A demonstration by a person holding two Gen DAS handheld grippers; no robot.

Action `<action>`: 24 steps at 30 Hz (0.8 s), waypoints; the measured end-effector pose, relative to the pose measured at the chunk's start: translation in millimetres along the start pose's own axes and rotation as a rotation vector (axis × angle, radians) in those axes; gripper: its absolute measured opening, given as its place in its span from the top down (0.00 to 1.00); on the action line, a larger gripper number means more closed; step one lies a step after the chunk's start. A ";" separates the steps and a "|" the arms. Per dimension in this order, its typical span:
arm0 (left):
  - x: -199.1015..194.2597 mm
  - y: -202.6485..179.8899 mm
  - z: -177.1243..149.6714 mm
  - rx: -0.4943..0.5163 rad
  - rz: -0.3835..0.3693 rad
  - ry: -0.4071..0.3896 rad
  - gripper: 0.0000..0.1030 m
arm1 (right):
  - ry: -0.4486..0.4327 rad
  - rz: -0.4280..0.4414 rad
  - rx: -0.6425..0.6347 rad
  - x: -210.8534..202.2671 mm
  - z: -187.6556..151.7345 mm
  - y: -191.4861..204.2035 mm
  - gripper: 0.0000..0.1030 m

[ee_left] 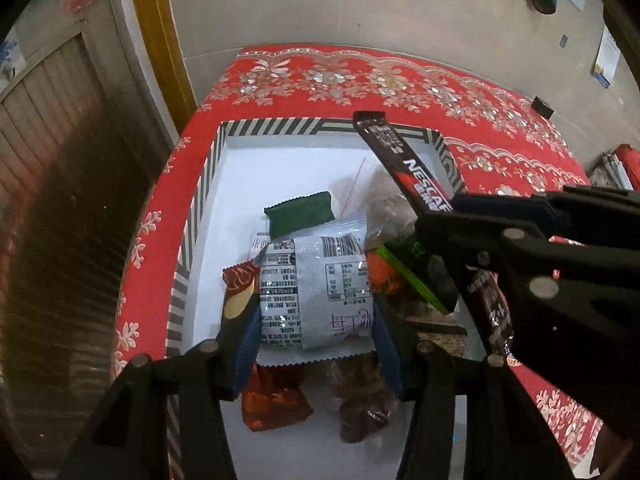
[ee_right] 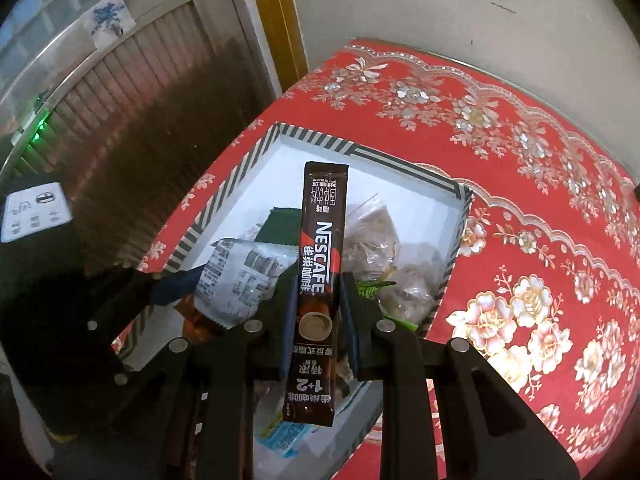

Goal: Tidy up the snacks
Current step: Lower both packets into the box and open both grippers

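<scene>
My left gripper is shut on a silver snack packet and holds it over the striped-rim white box. My right gripper is shut on a dark Nescafe coffee stick, held upright above the same box. The stick and the right gripper show at the right of the left wrist view. The silver packet and the left gripper show at the left of the right wrist view.
The box holds a green packet, red and orange packets, clear bags of brown snacks and a green-edged pack. It sits on a red flowered tablecloth against a wall, with a doorway at the left.
</scene>
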State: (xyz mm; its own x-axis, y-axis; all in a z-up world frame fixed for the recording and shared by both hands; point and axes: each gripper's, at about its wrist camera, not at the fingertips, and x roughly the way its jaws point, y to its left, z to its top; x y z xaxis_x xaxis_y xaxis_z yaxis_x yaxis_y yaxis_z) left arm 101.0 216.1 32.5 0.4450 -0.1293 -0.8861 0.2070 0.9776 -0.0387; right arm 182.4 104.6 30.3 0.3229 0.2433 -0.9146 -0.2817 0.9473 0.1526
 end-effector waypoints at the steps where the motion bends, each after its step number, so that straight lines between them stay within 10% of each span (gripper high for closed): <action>1: -0.2 0.1 0.1 0.000 0.000 -0.001 0.47 | 0.004 -0.001 0.000 1.3 -0.3 -0.8 0.81; 24: -1.8 -5.7 -0.1 0.017 -0.005 -0.009 0.47 | -0.011 -0.013 0.002 -1.2 1.4 1.3 0.80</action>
State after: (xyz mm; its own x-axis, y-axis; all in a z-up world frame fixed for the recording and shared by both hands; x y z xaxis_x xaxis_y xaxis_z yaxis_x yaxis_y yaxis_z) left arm 98.9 210.8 34.3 0.4522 -0.1354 -0.8816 0.2240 0.9740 -0.0347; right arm 183.0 105.8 32.0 0.3362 0.2336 -0.9123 -0.2754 0.9508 0.1420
